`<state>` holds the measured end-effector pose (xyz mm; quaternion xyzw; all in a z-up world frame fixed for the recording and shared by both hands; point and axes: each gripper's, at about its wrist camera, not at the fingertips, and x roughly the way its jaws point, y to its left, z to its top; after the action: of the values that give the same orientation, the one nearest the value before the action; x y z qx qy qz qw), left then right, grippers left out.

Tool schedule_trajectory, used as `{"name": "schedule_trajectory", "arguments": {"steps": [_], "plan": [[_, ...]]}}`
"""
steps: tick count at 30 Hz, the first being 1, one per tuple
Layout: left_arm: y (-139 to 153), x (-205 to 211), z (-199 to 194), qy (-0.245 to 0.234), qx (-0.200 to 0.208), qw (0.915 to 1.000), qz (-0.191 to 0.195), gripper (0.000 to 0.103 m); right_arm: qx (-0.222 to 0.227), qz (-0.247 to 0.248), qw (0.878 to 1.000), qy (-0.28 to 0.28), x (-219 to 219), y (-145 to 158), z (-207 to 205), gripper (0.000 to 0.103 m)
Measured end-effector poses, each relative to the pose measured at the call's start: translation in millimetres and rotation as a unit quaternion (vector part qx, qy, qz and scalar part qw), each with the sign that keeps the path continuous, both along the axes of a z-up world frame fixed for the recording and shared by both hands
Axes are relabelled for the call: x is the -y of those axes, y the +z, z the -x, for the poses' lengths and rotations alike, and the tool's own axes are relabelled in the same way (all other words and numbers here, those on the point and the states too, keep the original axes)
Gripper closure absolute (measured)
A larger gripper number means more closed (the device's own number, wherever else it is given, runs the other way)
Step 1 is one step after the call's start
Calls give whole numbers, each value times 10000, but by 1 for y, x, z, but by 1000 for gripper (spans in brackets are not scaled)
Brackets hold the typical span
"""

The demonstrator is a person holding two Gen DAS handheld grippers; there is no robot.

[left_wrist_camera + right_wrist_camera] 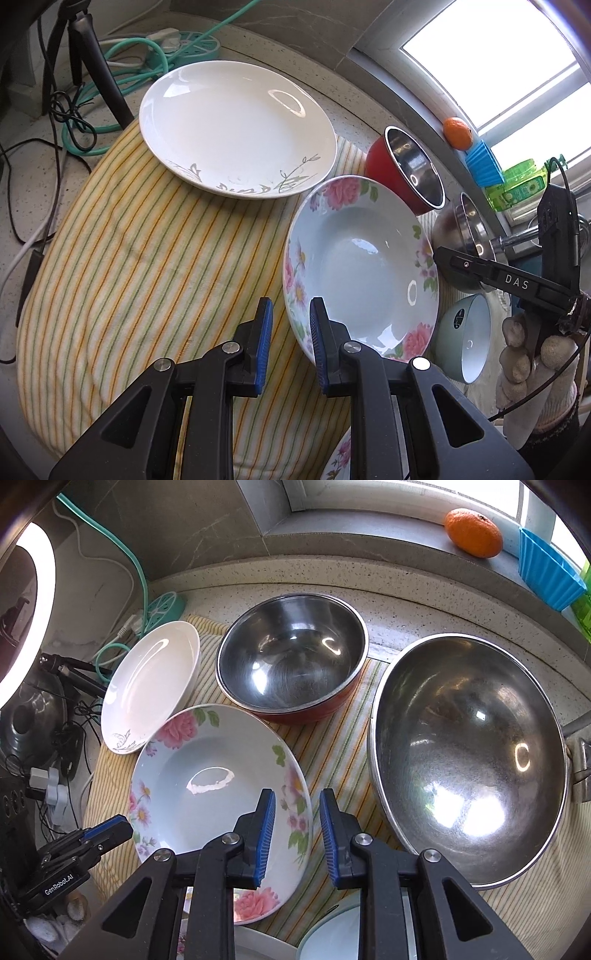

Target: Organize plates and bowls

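Striped cloth [122, 258] on speckled counter [406, 602], windowsill orange [473, 532], both jaws parted, empty

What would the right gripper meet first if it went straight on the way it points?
Probably the right rim of the floral plate, which lies between the right gripper's open fingers; depth is unclear, so it may land on the striped cloth beside it.
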<state>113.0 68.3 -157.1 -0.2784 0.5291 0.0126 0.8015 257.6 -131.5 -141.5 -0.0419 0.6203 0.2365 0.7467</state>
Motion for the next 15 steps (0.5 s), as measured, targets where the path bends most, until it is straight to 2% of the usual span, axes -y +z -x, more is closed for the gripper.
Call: {"name": "schedule_trajectory", "arguments": {"steps": [2, 15], "plan": [[-1, 0, -2, 5, -4, 10000, 7, 84, -15, 16, 10000, 28, -1, -1, -1, 88], [-11, -3, -7, -20, -78, 9999, 141, 84, 81, 375, 9992, 99, -8, -4, 4, 88]]}}
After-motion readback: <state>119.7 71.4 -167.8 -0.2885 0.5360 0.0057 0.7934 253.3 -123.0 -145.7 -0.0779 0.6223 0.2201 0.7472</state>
